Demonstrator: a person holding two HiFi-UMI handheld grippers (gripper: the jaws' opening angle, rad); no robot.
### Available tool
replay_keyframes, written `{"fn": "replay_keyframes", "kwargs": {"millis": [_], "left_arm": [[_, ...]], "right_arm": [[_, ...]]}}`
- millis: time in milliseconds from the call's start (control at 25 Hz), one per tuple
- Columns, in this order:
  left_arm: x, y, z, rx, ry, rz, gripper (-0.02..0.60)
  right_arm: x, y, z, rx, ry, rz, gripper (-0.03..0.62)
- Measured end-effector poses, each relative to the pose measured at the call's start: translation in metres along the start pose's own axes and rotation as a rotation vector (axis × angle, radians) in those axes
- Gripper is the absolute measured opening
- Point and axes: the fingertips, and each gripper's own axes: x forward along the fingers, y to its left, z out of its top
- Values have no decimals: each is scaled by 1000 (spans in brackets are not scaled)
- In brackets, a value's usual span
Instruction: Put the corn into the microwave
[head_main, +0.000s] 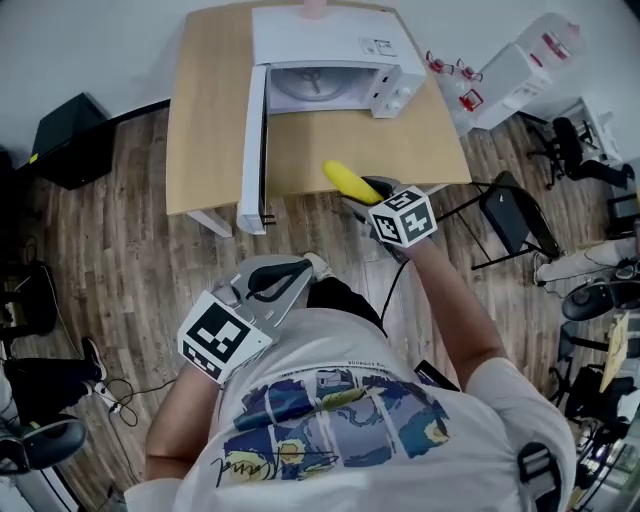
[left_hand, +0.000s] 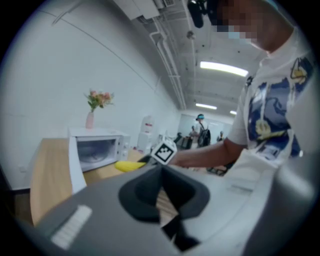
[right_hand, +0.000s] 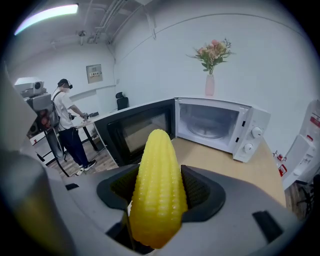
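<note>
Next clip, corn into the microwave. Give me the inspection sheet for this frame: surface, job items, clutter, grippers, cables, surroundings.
Surface: wooden table, mostly bare.
Job's things: white microwave on the table, door swung open, only the turntable inside; corn held over the table's near edge.
Clutter: pink vase of flowers on the microwave.
Grippers: right gripper shut on the corn; left gripper shut, empty, held back from the table.
Cables: loose cable on the floor, left.
Surroundings: folding chair right of the table; another person at a far bench.
</note>
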Motion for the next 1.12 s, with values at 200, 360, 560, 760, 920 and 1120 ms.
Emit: {"fn": "replay_keyframes", "kwargs": {"millis": [200,360,560,760,920,1120], "left_arm": [[23,39,27,-8,-19,93,9],[45,66,40,-40,-14,164,9],[65,90,49,-55,1,236,9],[80,110,59,-100,-10,320,9],[87,123,60,-126,-4,388,9],[89,135,62,-154,6,465,9]], "right_arm": [[47,-52,30,-58,16,33,249],[86,-88,55,-99,14,62,249],[132,-129,79,-143,11,70,249],[173,-162,96,-175,11,77,249],[205,-178,111,-198,4,77,249],[240,-192,124,-219,0,75,249]]}}
